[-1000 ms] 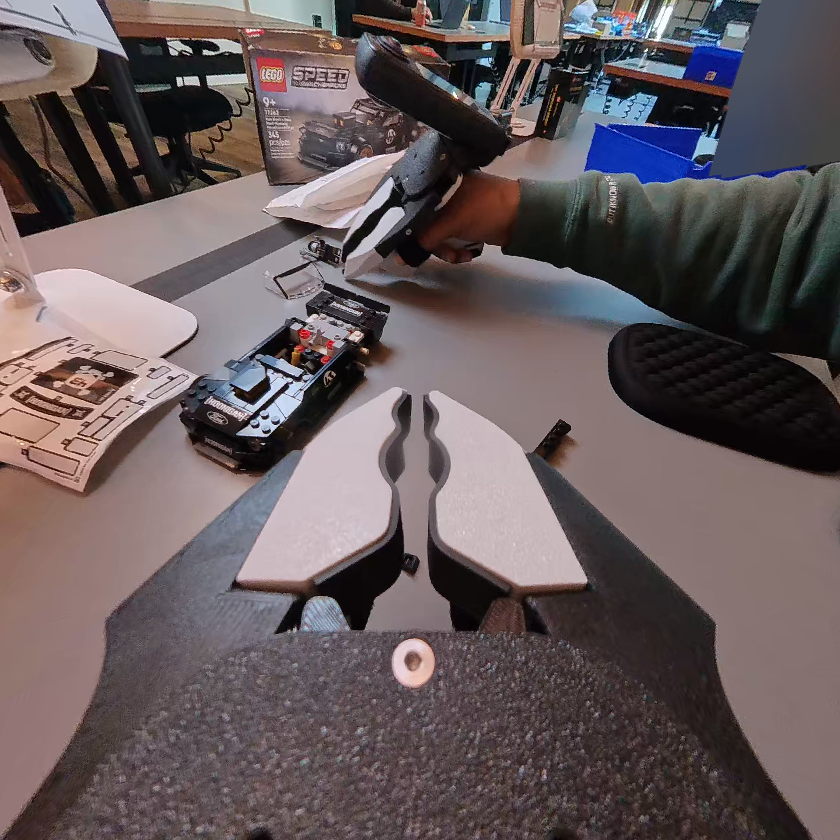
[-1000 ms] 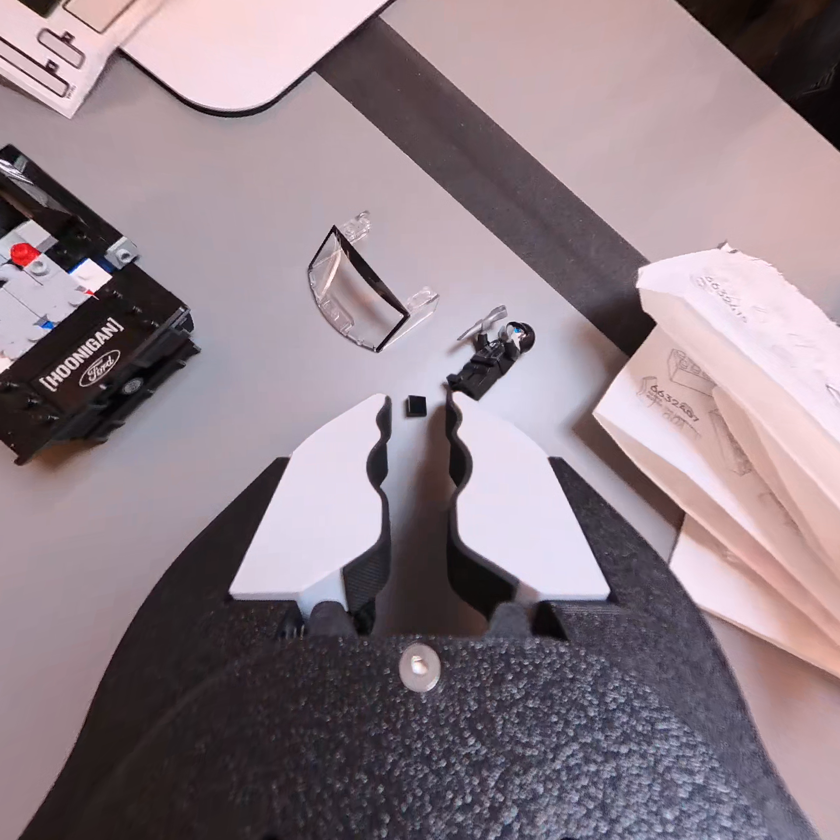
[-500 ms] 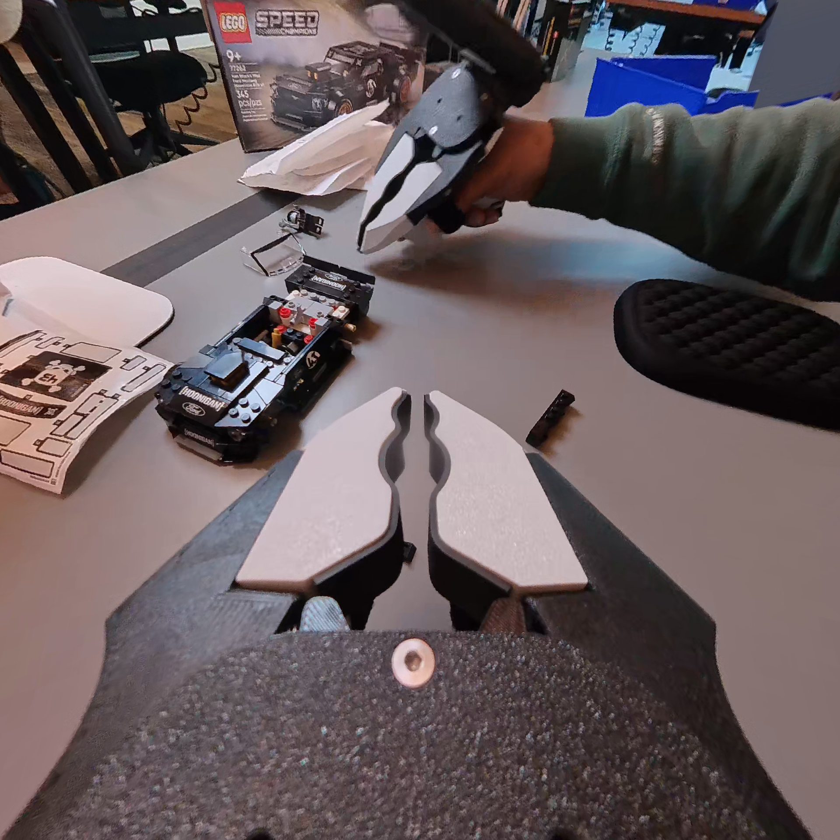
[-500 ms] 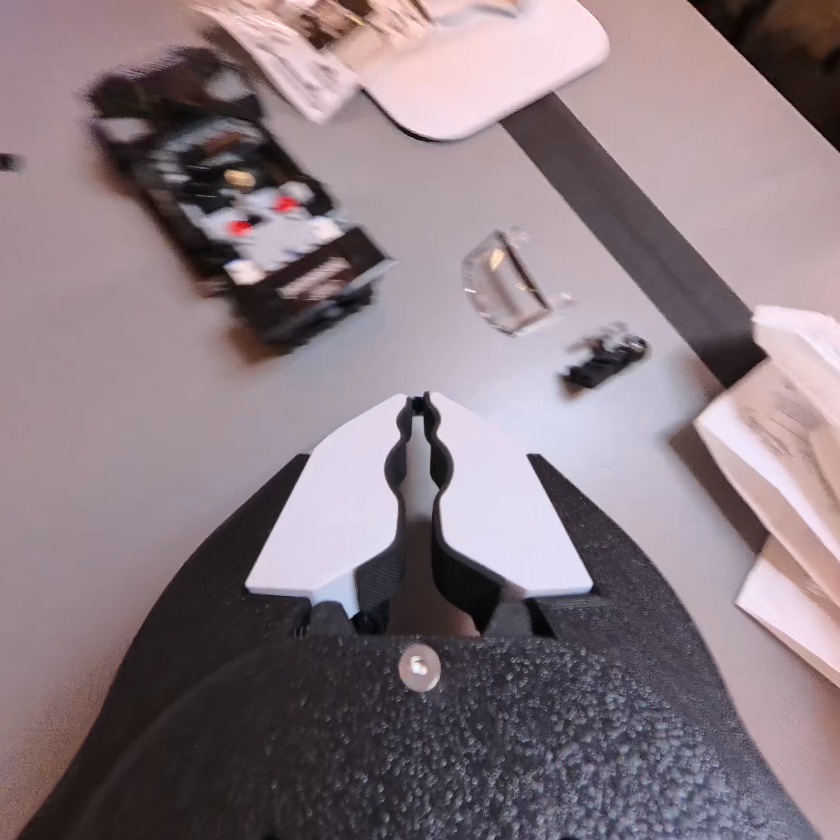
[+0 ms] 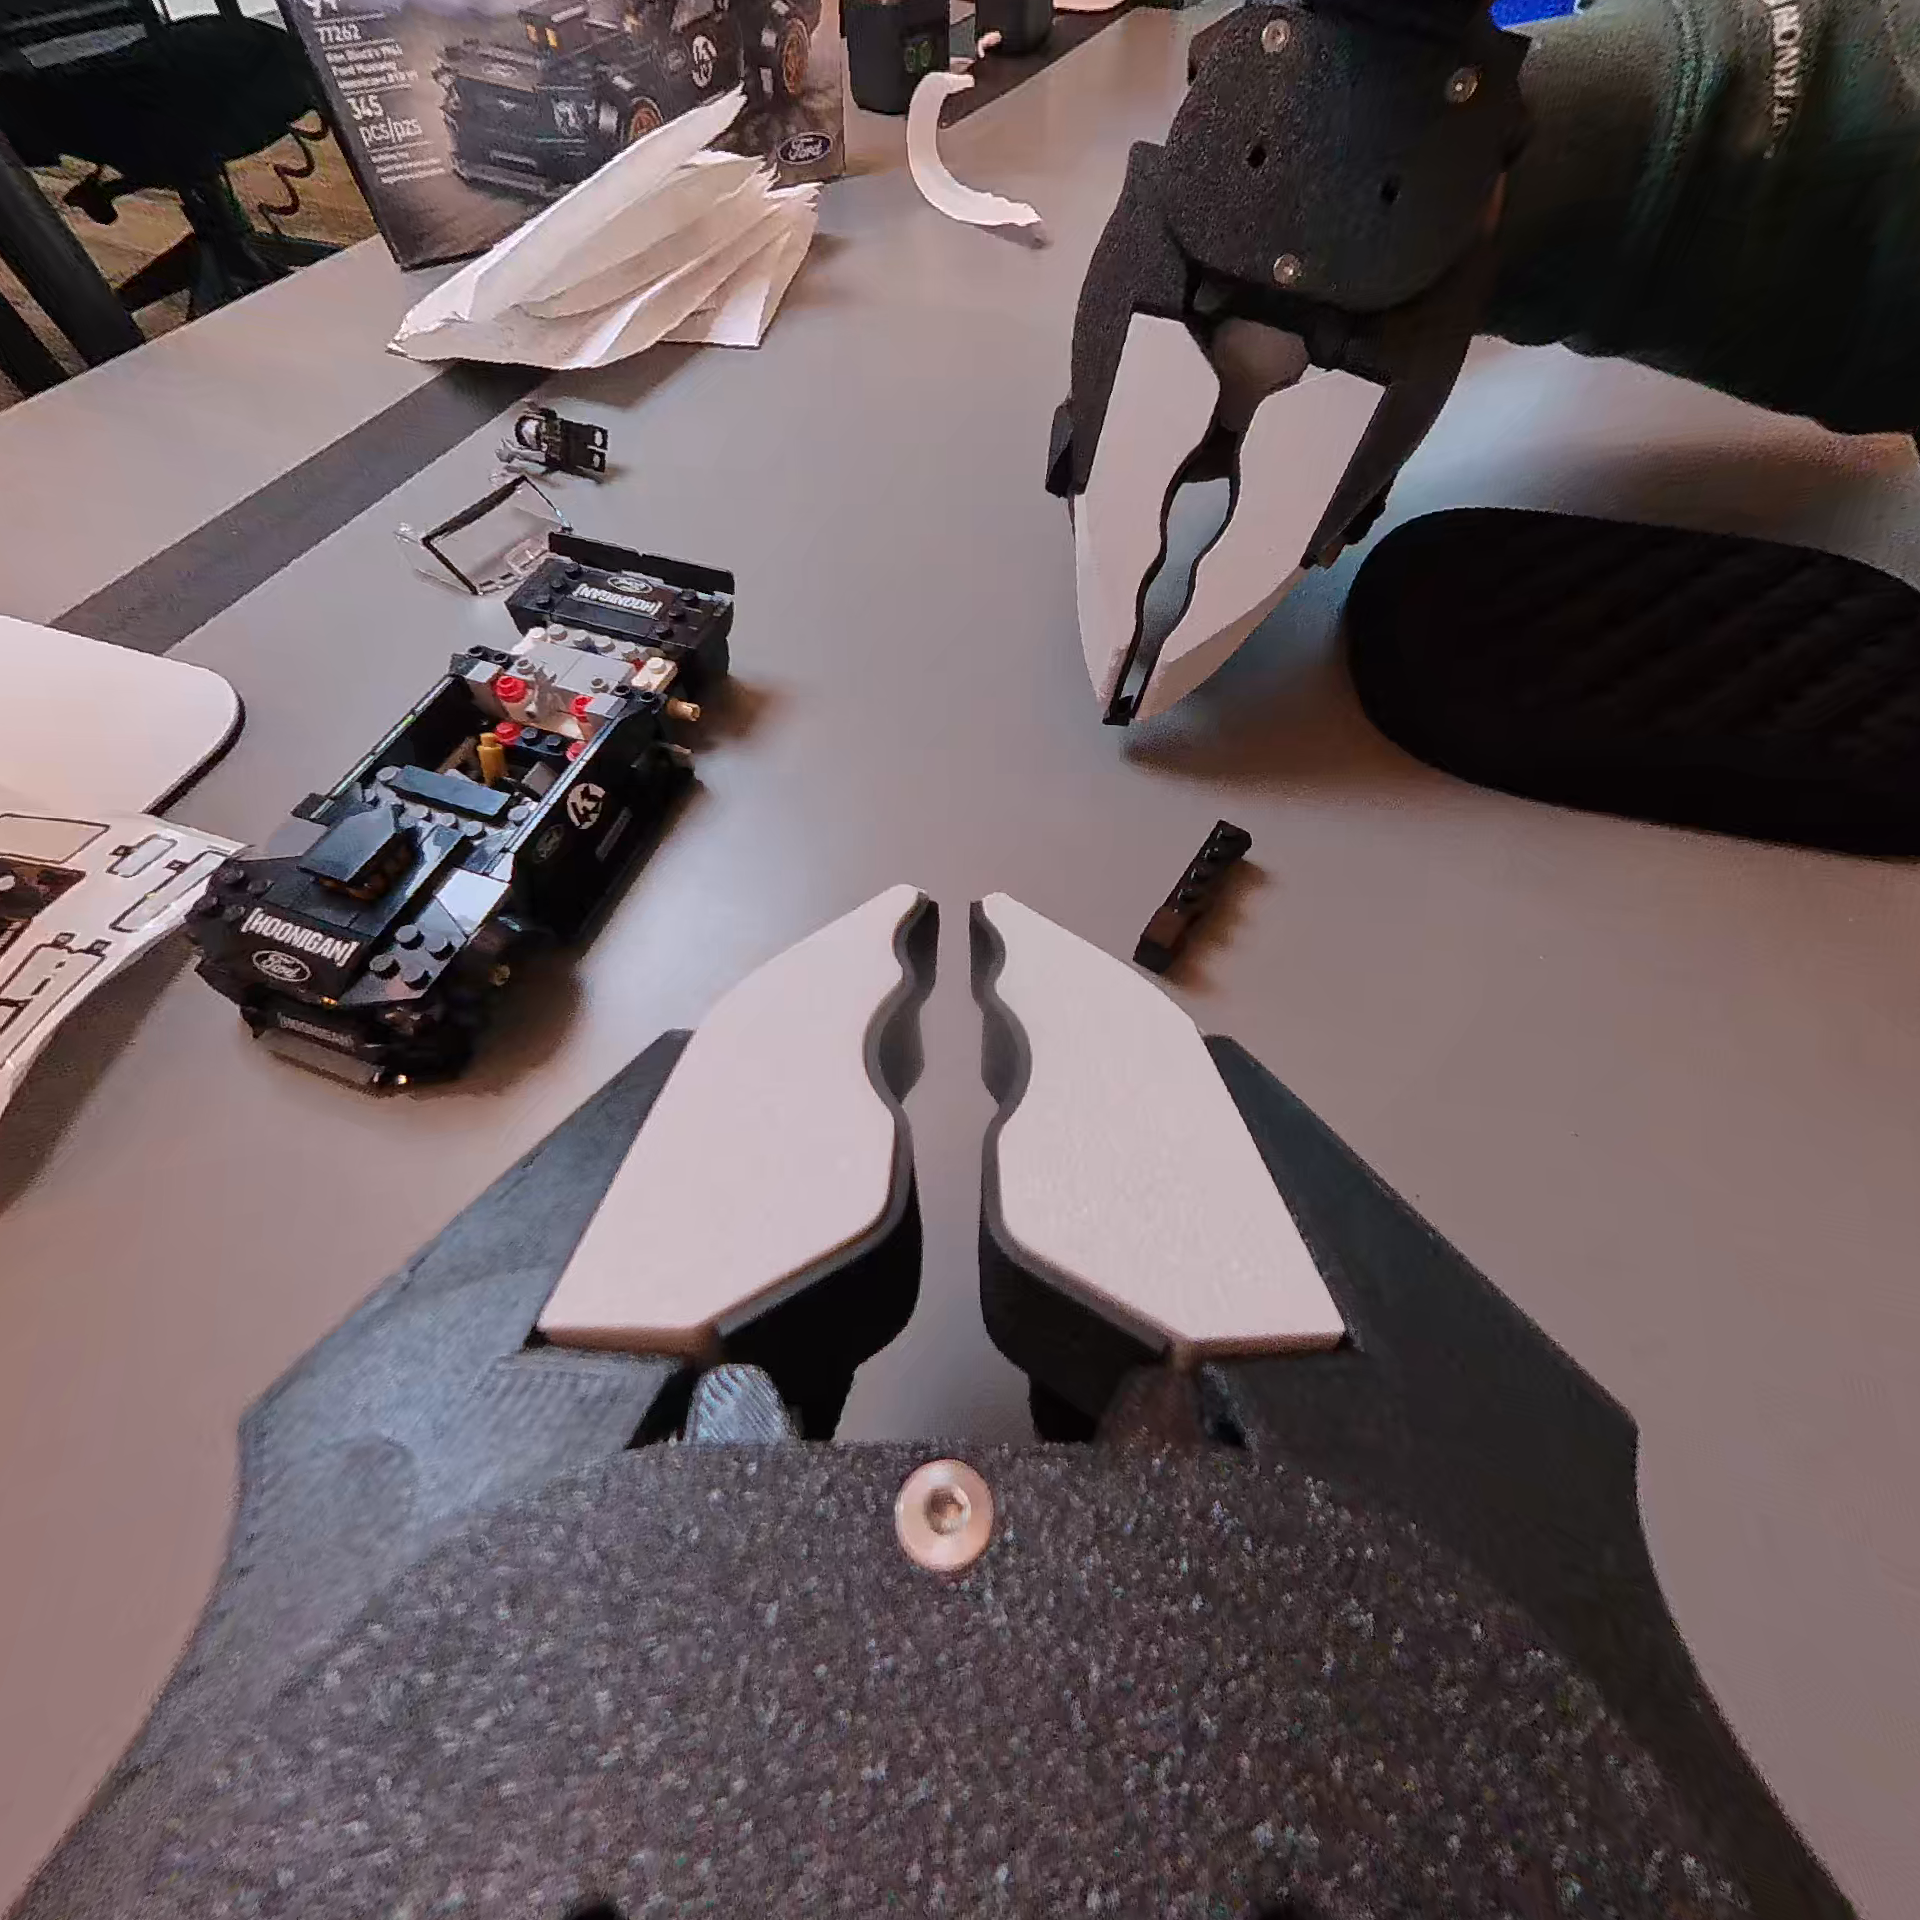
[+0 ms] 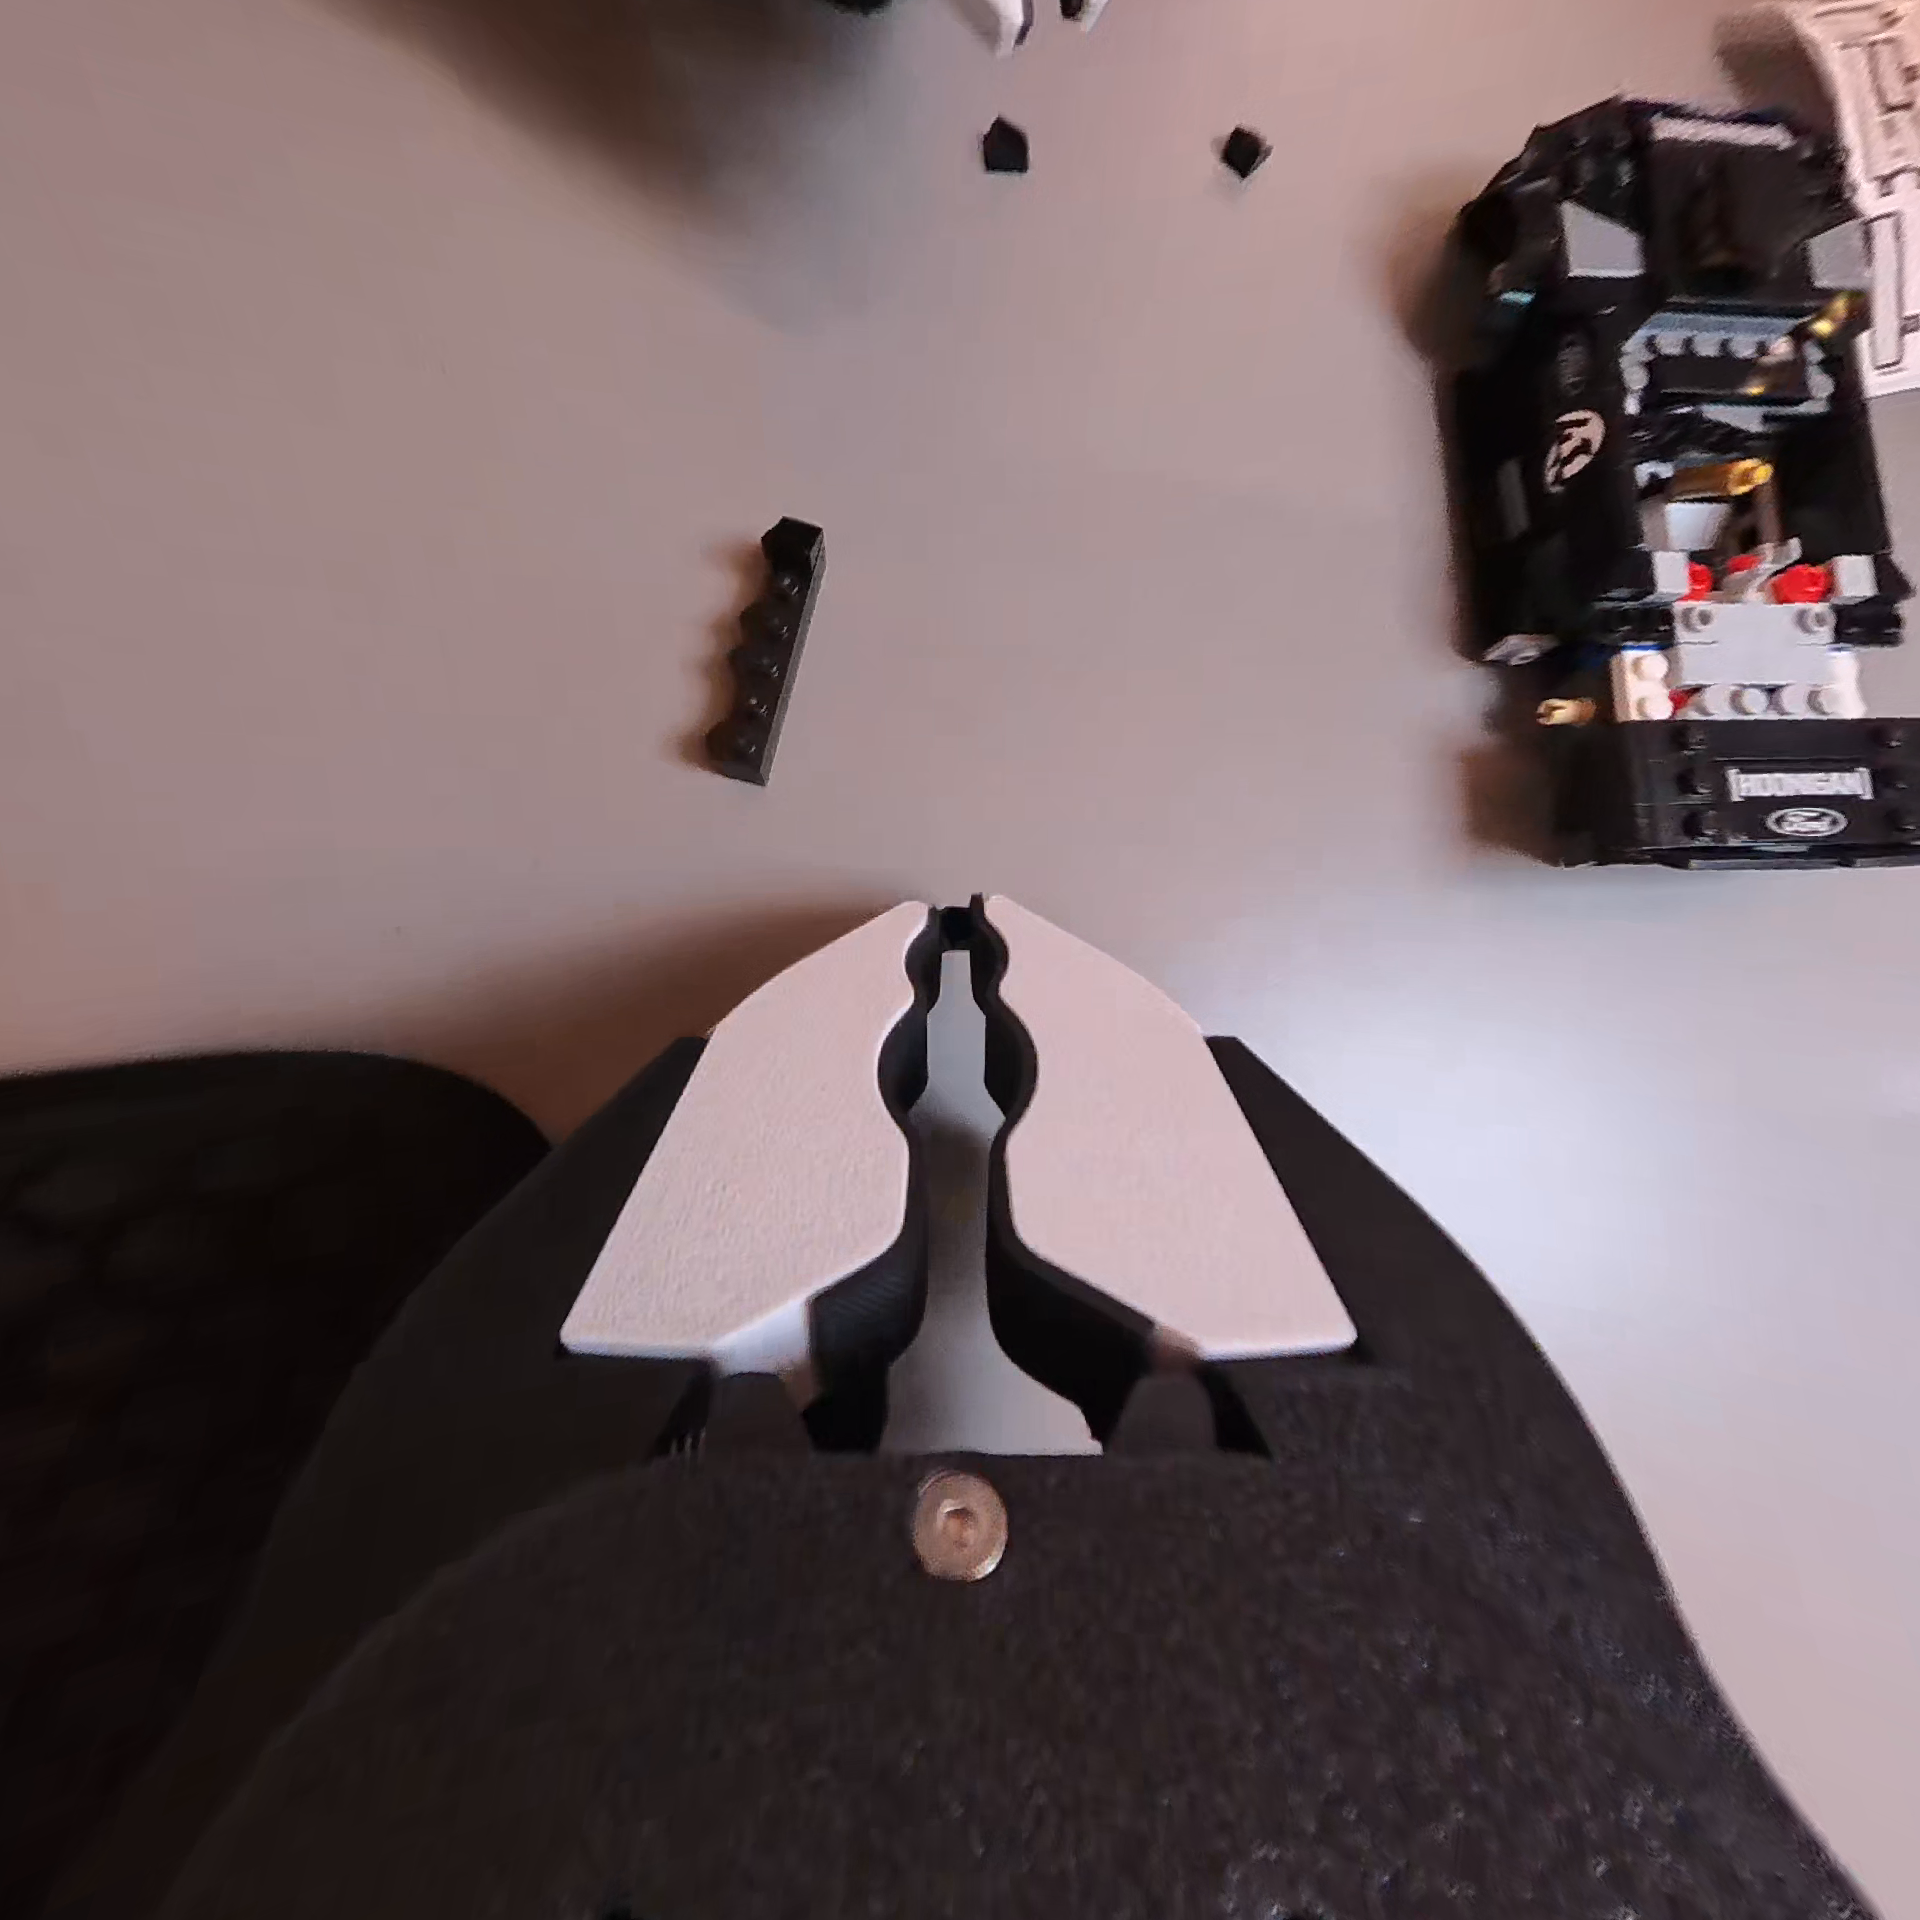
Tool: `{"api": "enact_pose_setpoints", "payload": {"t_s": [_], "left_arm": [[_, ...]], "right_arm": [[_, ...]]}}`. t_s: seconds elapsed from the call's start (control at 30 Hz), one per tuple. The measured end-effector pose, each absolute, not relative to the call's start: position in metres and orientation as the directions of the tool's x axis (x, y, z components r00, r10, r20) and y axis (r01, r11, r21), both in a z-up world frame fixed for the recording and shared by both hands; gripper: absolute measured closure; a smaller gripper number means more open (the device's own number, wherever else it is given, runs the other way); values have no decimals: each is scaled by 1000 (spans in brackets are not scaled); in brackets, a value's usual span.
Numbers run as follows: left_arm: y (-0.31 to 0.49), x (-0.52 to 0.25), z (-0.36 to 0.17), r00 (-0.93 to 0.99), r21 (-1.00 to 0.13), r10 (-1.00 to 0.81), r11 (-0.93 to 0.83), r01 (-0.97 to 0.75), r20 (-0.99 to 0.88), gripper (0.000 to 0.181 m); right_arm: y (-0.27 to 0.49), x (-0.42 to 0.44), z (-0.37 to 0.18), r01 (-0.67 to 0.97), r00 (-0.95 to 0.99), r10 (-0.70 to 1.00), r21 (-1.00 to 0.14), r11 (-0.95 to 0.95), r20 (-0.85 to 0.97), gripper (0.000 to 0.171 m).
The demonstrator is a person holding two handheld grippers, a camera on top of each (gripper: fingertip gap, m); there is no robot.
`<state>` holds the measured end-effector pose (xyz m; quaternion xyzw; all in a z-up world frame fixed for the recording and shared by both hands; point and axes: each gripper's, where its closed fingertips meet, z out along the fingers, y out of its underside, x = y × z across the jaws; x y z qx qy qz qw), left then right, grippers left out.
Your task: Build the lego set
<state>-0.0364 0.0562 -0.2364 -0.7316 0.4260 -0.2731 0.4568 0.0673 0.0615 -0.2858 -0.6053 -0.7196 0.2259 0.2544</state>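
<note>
A partly built black lego car [image 5: 468,810] sits on the grey table, left of my left gripper [image 5: 951,904]; it also shows in the right wrist view [image 6: 1683,520]. My left gripper is shut and empty, low over the table. A long black studded plate [image 5: 1195,894] lies just right of its tips and shows in the right wrist view [image 6: 764,655]. My right gripper [image 6: 956,920] is shut on a small black piece [image 6: 956,925]. It points down at the table beyond the plate [image 5: 1127,707].
A clear windshield [image 5: 478,535] and a minifigure [image 5: 561,442] lie behind the car. Paper bags [image 5: 634,270] and the set box [image 5: 582,104] stand farther back. A sticker sheet [image 5: 62,914] lies left, a black pad [image 5: 1642,675] right. Two small black pieces [image 6: 1003,145] lie beyond the plate. Some 12 cm of space lies between my two pairs of fingers. About 6 cm separates my right fingertips from the long black studded plate [image 5: 1195,894]. Seen from the right wrist view [image 6: 771,644] as well.
My right gripper shut on the small black piece near the minifigure and carried it right and nearer, over by the black plate. My left gripper moved forward toward the car.
</note>
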Motion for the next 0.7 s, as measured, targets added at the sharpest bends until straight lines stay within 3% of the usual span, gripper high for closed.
{"api": "enact_pose_setpoints", "payload": {"t_s": [0.27,0.7], "left_arm": [[52,-34,-242,466,-886,-885,-202,-418,-18,175],[46,-30,-249,431,-868,-902,-185,-461,-37,175]], "right_arm": [[59,73,-296,802,-148,987,-576,160,68,155],[44,79,-296,798,-14,1000,-603,0,-18,153]]}}
